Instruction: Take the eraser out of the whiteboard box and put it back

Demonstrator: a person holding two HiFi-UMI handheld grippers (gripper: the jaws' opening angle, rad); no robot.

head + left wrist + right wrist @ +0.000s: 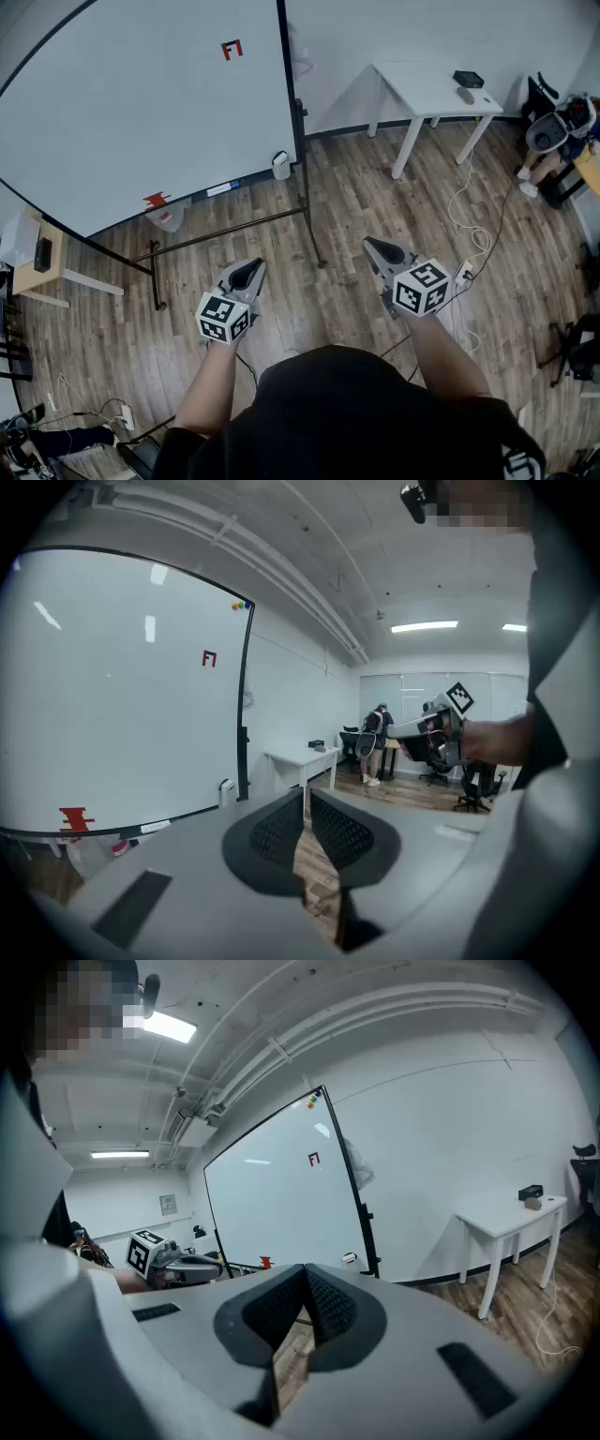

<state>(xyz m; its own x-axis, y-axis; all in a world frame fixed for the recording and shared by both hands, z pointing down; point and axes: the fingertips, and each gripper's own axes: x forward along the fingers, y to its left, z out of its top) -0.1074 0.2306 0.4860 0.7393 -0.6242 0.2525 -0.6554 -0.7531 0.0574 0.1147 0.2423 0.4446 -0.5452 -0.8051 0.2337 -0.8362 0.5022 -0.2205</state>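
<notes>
A large whiteboard (pixel 141 103) on a black stand stands ahead to my left. At the right end of its bottom ledge hangs a small white box (pixel 280 165), also seen as the box (pixel 226 790) and the box (pixel 349 1258). A red item (pixel 156 199) sits farther left on the ledge, above a clear pouch (pixel 167 217). I cannot make out an eraser. My left gripper (pixel 251 270) and right gripper (pixel 378 249) hover over the wood floor, well short of the board. Both are shut with nothing between the jaws, as the left gripper (pixel 306 794) and right gripper (pixel 305 1269) show in their own views.
The stand's black legs (pixel 309 225) reach out over the floor between me and the board. A white table (pixel 431 94) with dark items stands at the back right. White cables (pixel 473 234) trail on the floor. Office chairs (pixel 553 122) stand far right, and a small wooden table (pixel 37 258) far left.
</notes>
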